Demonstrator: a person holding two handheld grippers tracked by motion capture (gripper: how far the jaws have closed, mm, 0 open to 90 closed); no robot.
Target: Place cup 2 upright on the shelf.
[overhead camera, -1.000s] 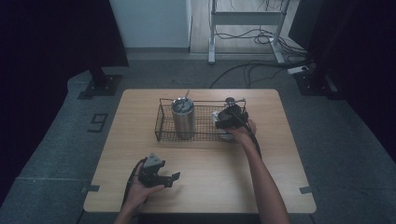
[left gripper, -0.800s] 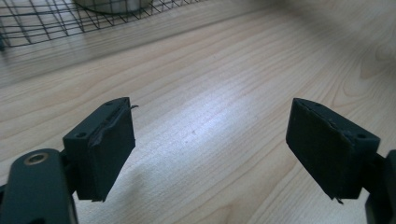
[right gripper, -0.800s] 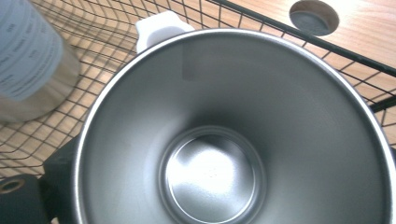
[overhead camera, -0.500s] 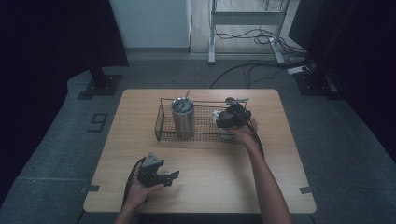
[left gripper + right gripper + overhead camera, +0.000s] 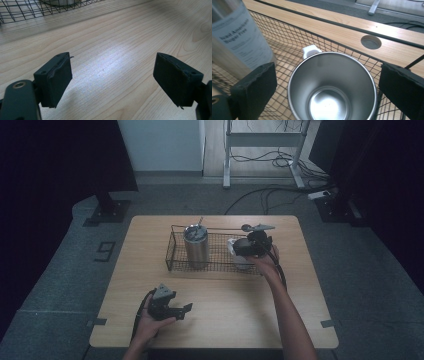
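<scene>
A black wire basket stands at the back of the wooden table. In it are a tall steel tumbler with a straw and a steel mug with a white handle. My right gripper hovers just above the mug. Its jaws stand on either side of the rim without touching it and have just been closing slightly. The tumbler rises at the left of the right gripper view. My left gripper rests low over bare wood near the front edge, its jaws wide apart with nothing between them.
A round cable hole is cut in the tabletop behind the basket. Beyond the table, cables lie on the floor beside a metal frame.
My right gripper has lifted a little above the mug and drifted slightly to the right. The left hand has stayed put.
</scene>
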